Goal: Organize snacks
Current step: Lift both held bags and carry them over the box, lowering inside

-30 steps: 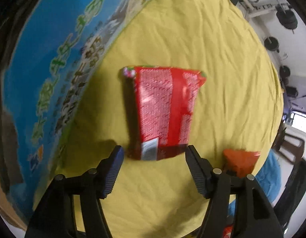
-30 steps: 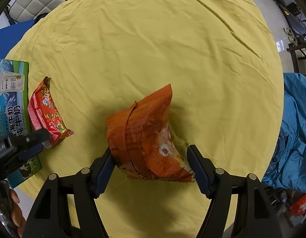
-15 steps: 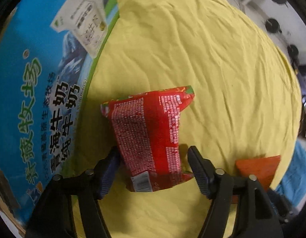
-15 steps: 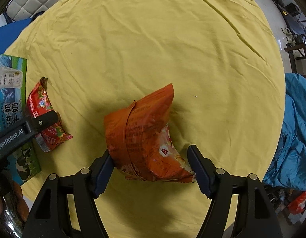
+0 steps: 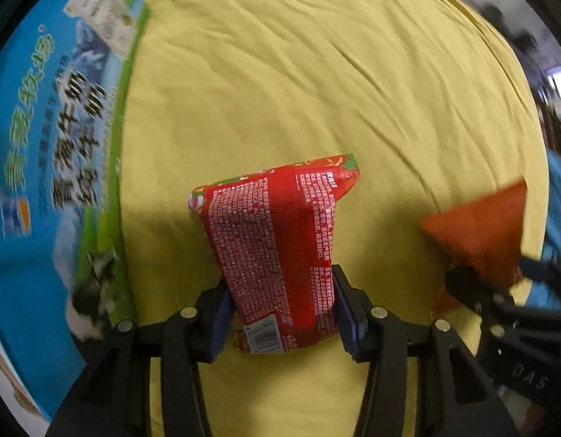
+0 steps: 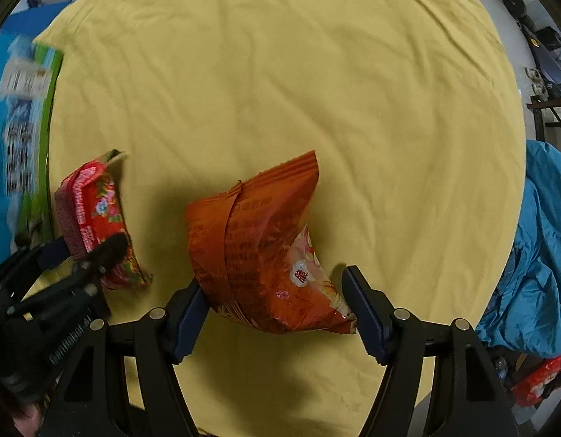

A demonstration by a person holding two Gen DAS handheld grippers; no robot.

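Note:
A red snack packet [image 5: 280, 247] with white print stands up from the yellow cloth, and my left gripper [image 5: 280, 313] is shut on its lower end. From the right wrist view the same red packet [image 6: 94, 215] sits at the left with the left gripper [image 6: 87, 251] on it. An orange chip bag [image 6: 265, 247] lies between the fingers of my right gripper [image 6: 275, 304], held at its lower end. In the left wrist view the orange bag [image 5: 480, 229] shows at the right edge.
A big blue and green milk carton box [image 5: 51, 167] lies along the left side of the round table under a yellow cloth [image 6: 280, 73]. Blue fabric [image 6: 546, 255] hangs off the table's right. Gym gear stands far behind.
My left gripper has closed on the red packet and raised it off the cloth. The right gripper keeps the orange bag, shifted slightly toward the left gripper.

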